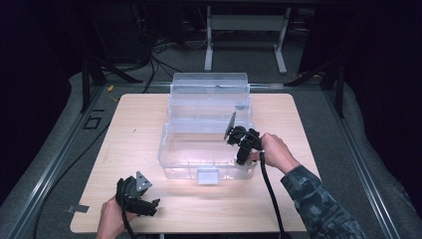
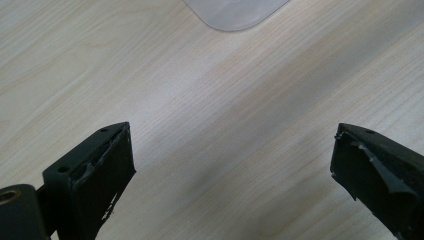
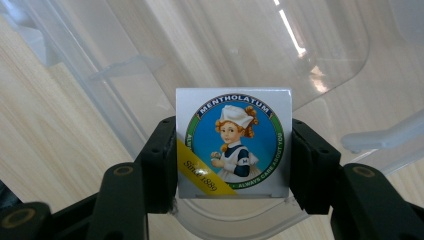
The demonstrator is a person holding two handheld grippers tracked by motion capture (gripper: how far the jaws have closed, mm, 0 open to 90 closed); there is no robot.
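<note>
A small square Mentholatum box, white with a round blue picture, sits between the black jaws of my right gripper, whose pads press on both of its sides. In the high view my right gripper hangs over the front right corner of a clear plastic bin with its lid standing open at the back. My left gripper rests near the table's front left edge. Its jaws stand wide open over bare wood, with nothing between them.
The light wooden table stands on grey floor with metal rails at both sides. The bin's latch tab faces the front edge. A rounded clear corner of the bin shows ahead of my left gripper. Cables trail from both grippers.
</note>
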